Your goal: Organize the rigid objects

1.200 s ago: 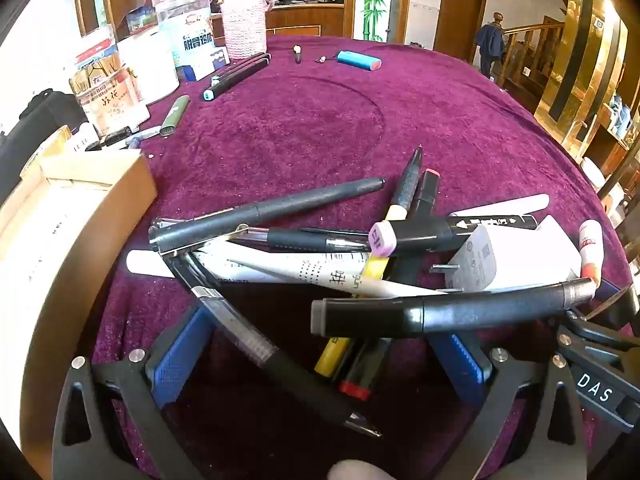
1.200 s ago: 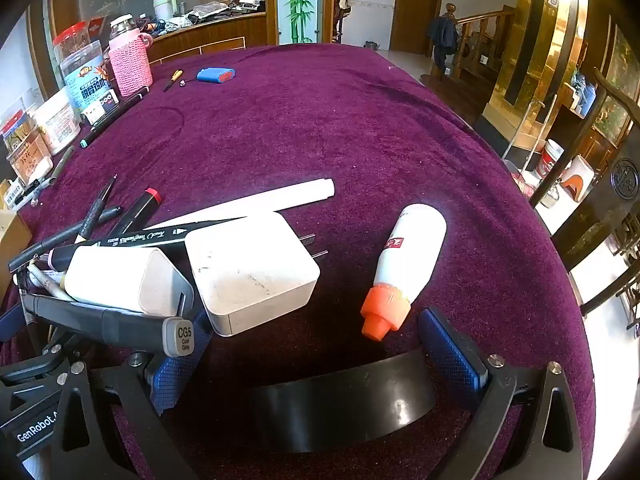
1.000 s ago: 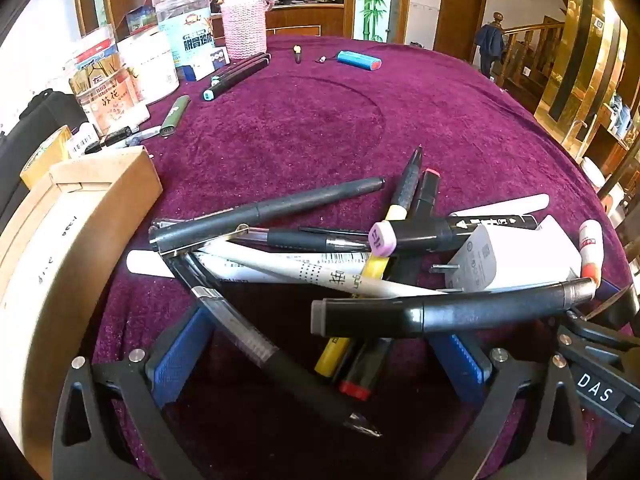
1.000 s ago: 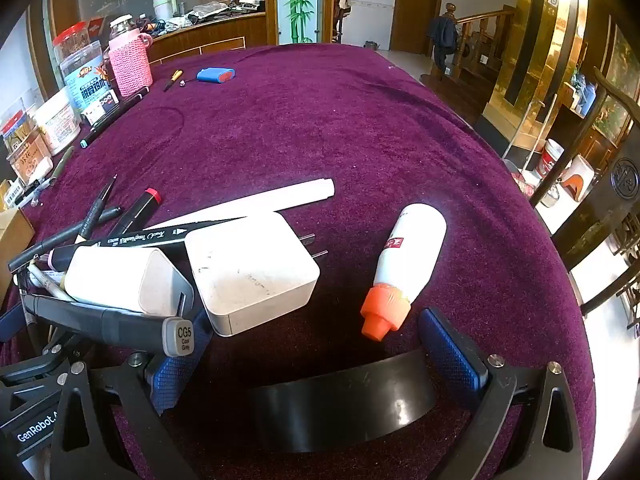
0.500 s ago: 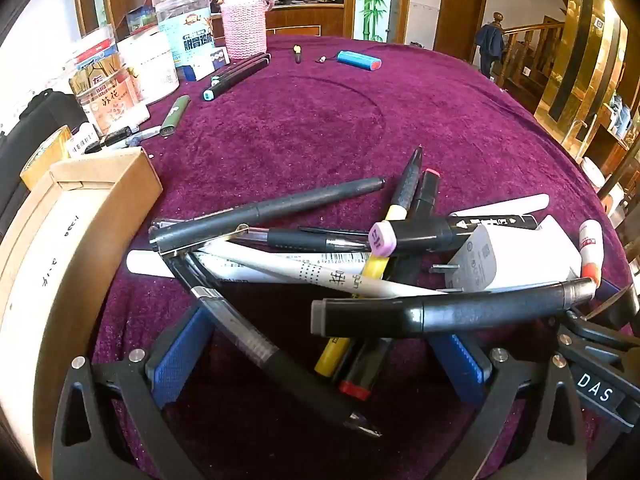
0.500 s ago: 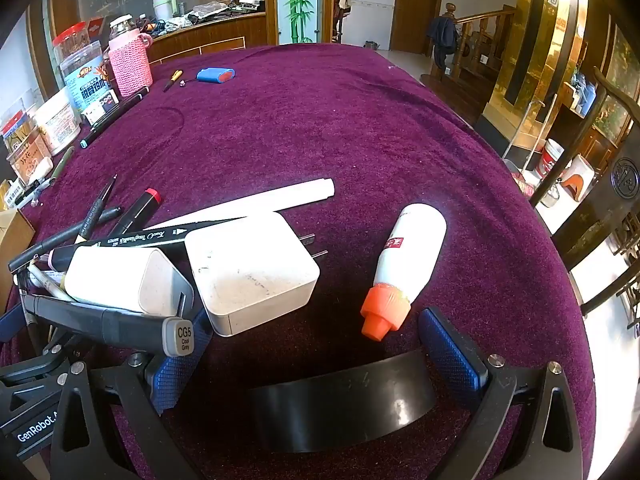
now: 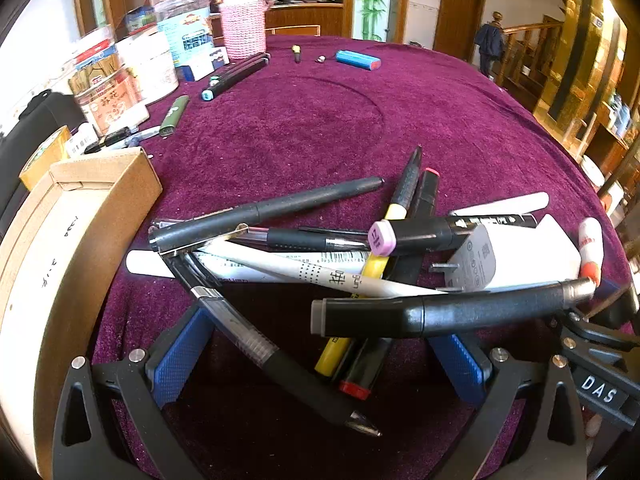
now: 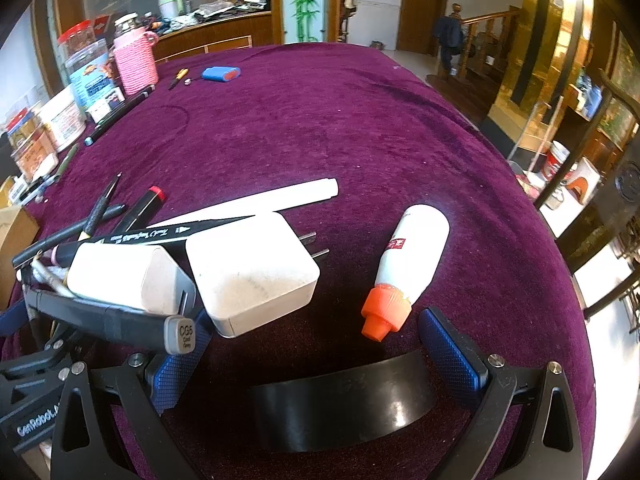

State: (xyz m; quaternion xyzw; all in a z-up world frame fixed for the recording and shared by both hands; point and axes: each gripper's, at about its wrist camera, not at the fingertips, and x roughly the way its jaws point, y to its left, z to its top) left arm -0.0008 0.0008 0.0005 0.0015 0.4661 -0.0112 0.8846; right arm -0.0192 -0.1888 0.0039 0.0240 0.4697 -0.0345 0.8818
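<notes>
A tangle of pens and markers (image 7: 320, 256) lies on the purple cloth just ahead of my open left gripper (image 7: 320, 356); a black grey-capped marker (image 7: 440, 314) crosses between its fingers. A cardboard box (image 7: 60, 248) stands at the left. My right gripper (image 8: 316, 340) is open and empty. A white charger (image 8: 248, 272) lies by its left finger. A white glue bottle with an orange cap (image 8: 408, 264) lies by its right finger. A second white block (image 8: 124, 276) and the CG5 marker (image 8: 120, 326) lie at the left.
Jars and tins (image 7: 132, 64), a pink woven cup (image 7: 243, 28), dark markers (image 7: 236, 74), a green pen (image 7: 174, 114) and a blue case (image 7: 358, 60) lie at the table's far left and back. The table edge (image 8: 552, 248) drops off at the right.
The cardboard box has shifted a little at the left of the left wrist view. The grippers and the objects have not moved.
</notes>
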